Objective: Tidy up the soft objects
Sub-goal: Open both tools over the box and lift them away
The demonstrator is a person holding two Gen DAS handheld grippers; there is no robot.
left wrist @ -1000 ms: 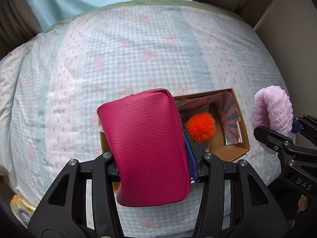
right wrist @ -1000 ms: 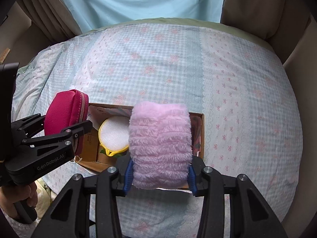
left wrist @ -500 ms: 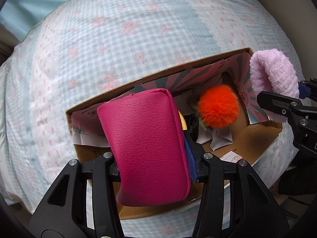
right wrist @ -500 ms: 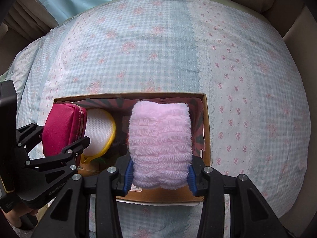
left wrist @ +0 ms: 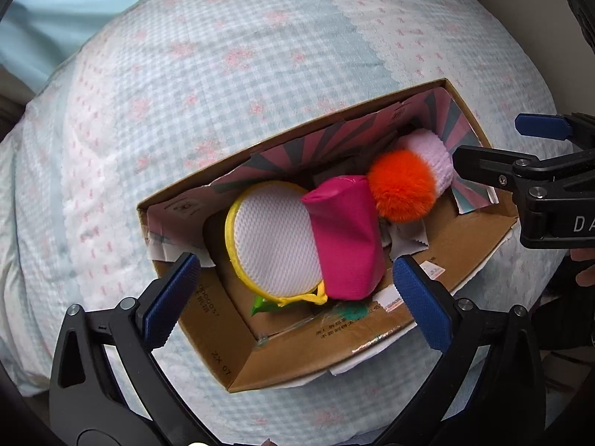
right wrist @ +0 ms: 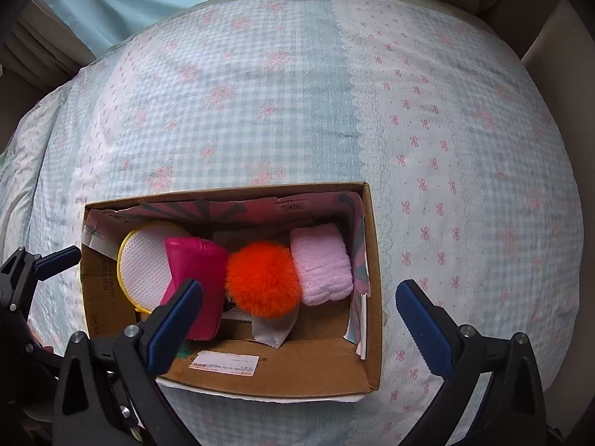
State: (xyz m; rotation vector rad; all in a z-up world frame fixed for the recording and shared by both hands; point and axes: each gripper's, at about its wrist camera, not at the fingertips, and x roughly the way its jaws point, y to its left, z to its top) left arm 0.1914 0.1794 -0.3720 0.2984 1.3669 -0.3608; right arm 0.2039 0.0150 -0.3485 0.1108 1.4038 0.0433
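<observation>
Bedspread (right wrist: 334, 111) carries the cardboard box (right wrist: 372, 297); magenta pouch (left wrist: 346, 238) and pink fluffy roll (right wrist: 321, 264) now lie inside it. My left gripper (left wrist: 297, 293) and right gripper (right wrist: 299, 310) have just sprung wide to drop both, nothing between either pair of jaws.

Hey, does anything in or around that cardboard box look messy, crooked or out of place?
Mostly tidy. The pink pouch lies tilted, leaning over the round yellow-rimmed mesh pad, and a grey cloth sticks out from under the orange pompom. The box lining paper is torn at its edges.
</observation>
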